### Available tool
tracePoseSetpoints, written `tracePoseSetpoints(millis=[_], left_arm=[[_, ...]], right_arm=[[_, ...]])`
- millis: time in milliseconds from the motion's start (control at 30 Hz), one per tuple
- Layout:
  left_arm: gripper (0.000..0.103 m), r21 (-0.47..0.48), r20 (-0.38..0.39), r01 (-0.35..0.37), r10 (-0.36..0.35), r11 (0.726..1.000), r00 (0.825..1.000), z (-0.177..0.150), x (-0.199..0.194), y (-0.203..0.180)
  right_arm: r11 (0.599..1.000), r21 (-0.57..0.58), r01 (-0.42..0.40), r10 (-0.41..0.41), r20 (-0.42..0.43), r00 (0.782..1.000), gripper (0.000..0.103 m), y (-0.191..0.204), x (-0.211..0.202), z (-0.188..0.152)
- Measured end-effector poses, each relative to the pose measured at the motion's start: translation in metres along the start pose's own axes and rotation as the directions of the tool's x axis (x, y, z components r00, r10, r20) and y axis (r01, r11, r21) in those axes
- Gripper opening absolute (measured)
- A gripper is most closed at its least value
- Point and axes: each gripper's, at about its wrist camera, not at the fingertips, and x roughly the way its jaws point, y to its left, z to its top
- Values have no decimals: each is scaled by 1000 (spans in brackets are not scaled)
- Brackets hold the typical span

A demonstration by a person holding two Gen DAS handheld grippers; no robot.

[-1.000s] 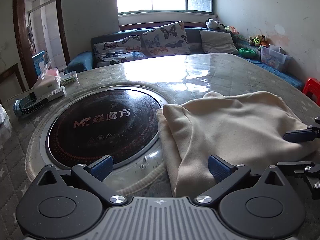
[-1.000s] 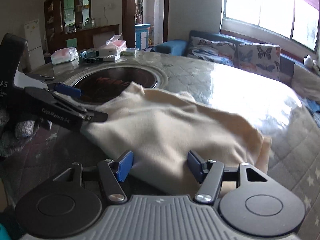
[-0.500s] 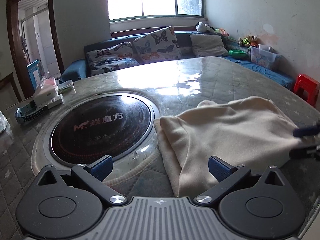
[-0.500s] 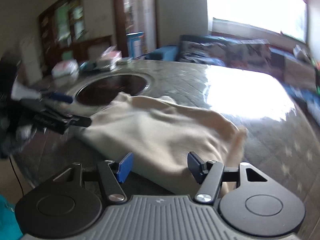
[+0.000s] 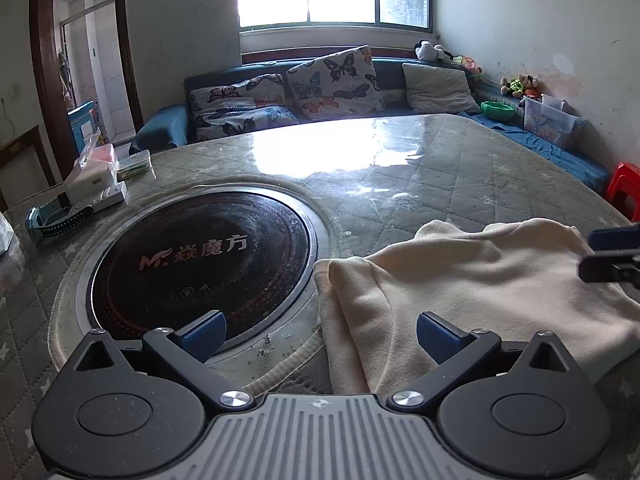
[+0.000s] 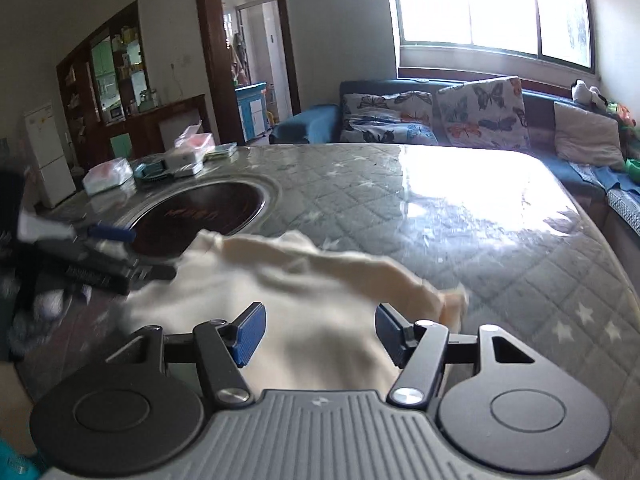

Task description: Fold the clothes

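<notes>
A cream garment (image 5: 472, 280) lies folded on the quilted round table (image 5: 440, 160), just right of the black cooktop. My left gripper (image 5: 320, 336) is open and empty, hovering over the garment's left edge and the cooktop rim. My right gripper (image 6: 318, 334) is open and empty above the garment's near edge (image 6: 312, 300). The right gripper's fingertips (image 5: 612, 252) show at the right edge of the left wrist view. The left gripper (image 6: 104, 256) shows blurred at the left of the right wrist view.
A round black induction cooktop (image 5: 200, 256) is set into the table. Boxes, a tissue pack and a blue watch (image 5: 56, 220) lie at the table's far left. A sofa with butterfly cushions (image 5: 332, 80) stands behind. A red stool (image 5: 624, 184) is at the right.
Both grippers have drawn back and risen from the garment and stay open. The right wrist view has swung, with motion blur. The garment lies as before.
</notes>
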Motion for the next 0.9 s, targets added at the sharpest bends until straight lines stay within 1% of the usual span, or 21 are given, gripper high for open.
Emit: tracePoseSetpoints(millis=[100, 167, 233, 300, 400, 500, 600, 633, 700, 767, 867, 900], left_arm=[[103, 7, -16, -12, 12, 1000, 1000, -1, 7, 2], [103, 7, -22, -13, 13, 1000, 1000, -1, 11, 4], [103, 3, -26, -16, 16, 1000, 1000, -1, 14, 7], [103, -7, -25, -10, 10, 1000, 1000, 1, 14, 9], [103, -14, -16, -16, 16, 1000, 1000, 6, 17, 9], [103, -20, -15, -29, 29, 999, 999, 14, 23, 8], [103, -14, -23, -57, 56, 998, 998, 20, 34, 7], [103, -12, -37, -72, 71, 997, 997, 21, 40, 8], [103, -24, -45, -77, 75, 997, 996, 24, 45, 12], [103, -35, -53, -84, 82, 996, 995, 26, 48, 16], [103, -35, -37, -68, 67, 997, 997, 26, 42, 21], [103, -32, -30, -61, 60, 998, 998, 25, 39, 22]], right_arm=[[1000, 26, 3, -2, -23, 1000, 62, -11, 26, 10], [999, 49, 14, -11, -61, 998, 62, -20, 42, 10], [997, 75, 30, -25, -76, 997, 62, -28, 52, 8], [995, 94, 40, -33, -75, 997, 62, -31, 52, 11], [996, 71, 47, -44, -45, 998, 62, -25, 45, 17], [996, 32, 83, -82, -45, 996, 62, -17, 51, 26], [994, 27, 105, -103, -75, 992, 62, -13, 71, 33], [992, 26, 122, -119, -92, 989, 62, -12, 78, 34], [986, 22, 163, -158, -132, 979, 62, -12, 91, 34], [985, 31, 167, -161, -144, 976, 62, -15, 96, 35], [984, 26, 179, -174, -121, 977, 62, -13, 89, 39], [986, 6, 165, -164, -107, 981, 62, -9, 83, 40]])
